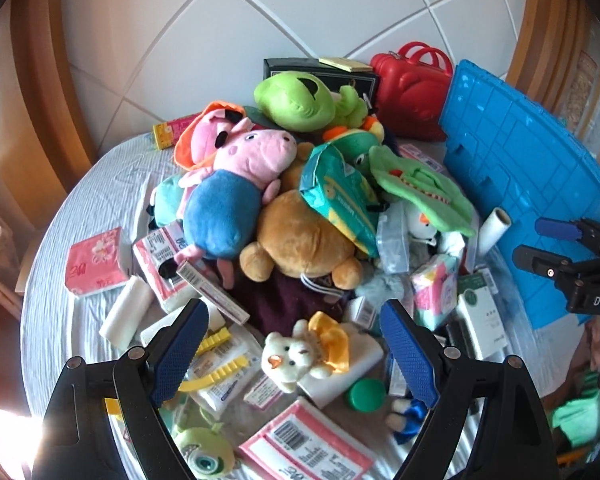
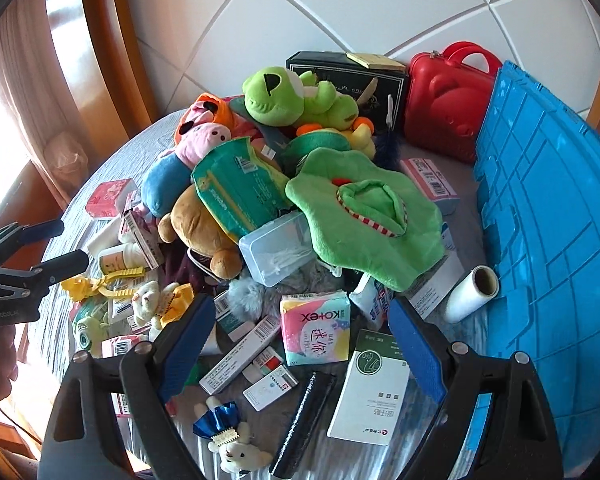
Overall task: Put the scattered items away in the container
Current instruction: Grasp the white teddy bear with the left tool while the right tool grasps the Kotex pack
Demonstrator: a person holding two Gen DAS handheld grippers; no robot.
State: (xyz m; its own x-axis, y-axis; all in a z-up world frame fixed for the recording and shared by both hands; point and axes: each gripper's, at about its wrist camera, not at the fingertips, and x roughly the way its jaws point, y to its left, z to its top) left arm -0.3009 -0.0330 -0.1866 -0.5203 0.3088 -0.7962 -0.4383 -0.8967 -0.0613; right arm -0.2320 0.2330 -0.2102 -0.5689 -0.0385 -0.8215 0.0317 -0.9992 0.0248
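My left gripper (image 1: 294, 354) hangs with its jaws spread wide and nothing between them, directly above the small white bear with the yellow bow (image 1: 300, 354). My right gripper (image 2: 302, 354) is equally spread and empty, above the Kotex pack (image 2: 315, 328), the white carton (image 2: 370, 392) and the black roll (image 2: 304, 424).

Risk, near zone: items here touch or overlap. In my judgement, closing the left jaws on the bear may also catch the white bottle with the green cap (image 1: 342, 376) beneath it, or drag the yellow clips (image 1: 216, 356). The flat carton and small boxes lie flush on the grey bedcover (image 1: 96, 176); a shallow pinch would likely slip off or snag the fabric.

Risk, middle zone: the soft toys form a stacked heap. The diaper pack (image 1: 336, 196) leans on the brown bear (image 1: 304, 236), and the green frog cushion (image 2: 368, 216) rests on the clear plastic box (image 2: 278, 250). Pulling a lower item would probably topple the heap toward the bed edge.

Risk, far zone: the paper roll (image 2: 470, 294) lies just beside the blue crate (image 2: 548, 200) and may roll if nudged.

The crate stands at the right side of the bed. Only its ribbed blue outer surface shows; I cannot tell where its opening faces, so a blind drop could miss it.
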